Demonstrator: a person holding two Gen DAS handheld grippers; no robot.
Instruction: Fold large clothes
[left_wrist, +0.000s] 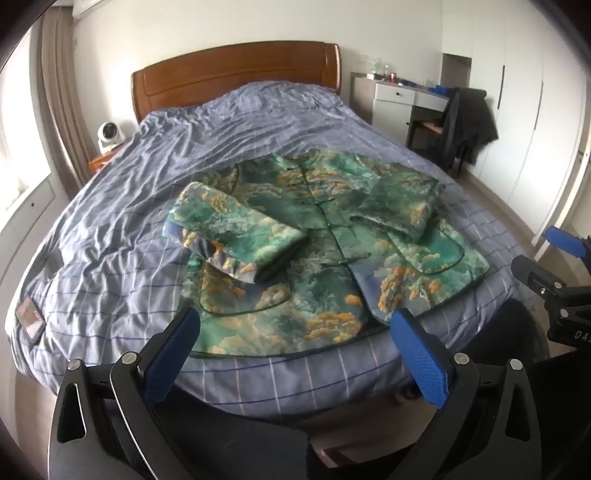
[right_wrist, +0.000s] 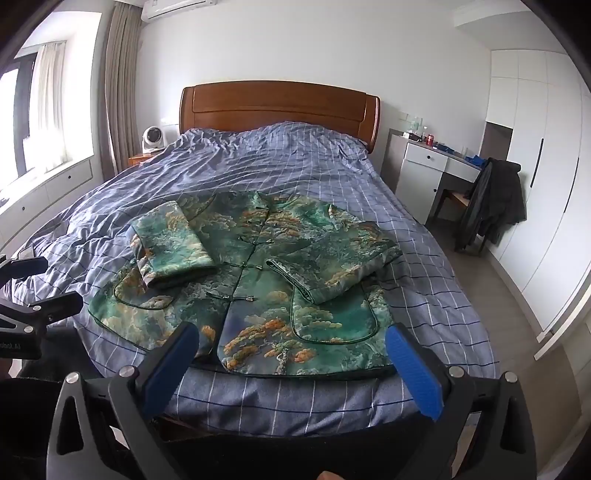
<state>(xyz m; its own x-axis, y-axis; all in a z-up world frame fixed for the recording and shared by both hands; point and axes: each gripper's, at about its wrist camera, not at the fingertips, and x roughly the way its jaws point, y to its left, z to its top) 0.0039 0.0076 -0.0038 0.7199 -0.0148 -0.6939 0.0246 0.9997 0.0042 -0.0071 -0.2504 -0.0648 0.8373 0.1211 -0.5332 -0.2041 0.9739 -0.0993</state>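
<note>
a wide bed (right_wrist: 424, 236) with a brown wooden headboard (right_wrist: 280, 107) is filling the middle of both views, and a rumpled blue-grey checked duvet (left_wrist: 155, 206) is covering it from headboard to foot. a green jacket (right_wrist: 258, 288) printed with orange and pale clouds is lying front-up on the near half of the duvet, collar pointing toward the headboard, both sleeves lying folded in across its chest, its hem lying close to the foot edge. in the left wrist view a phone (left_wrist: 30, 318) is lying flat on the duvet near the bed's left edge, well apart from the jacket.
</note>
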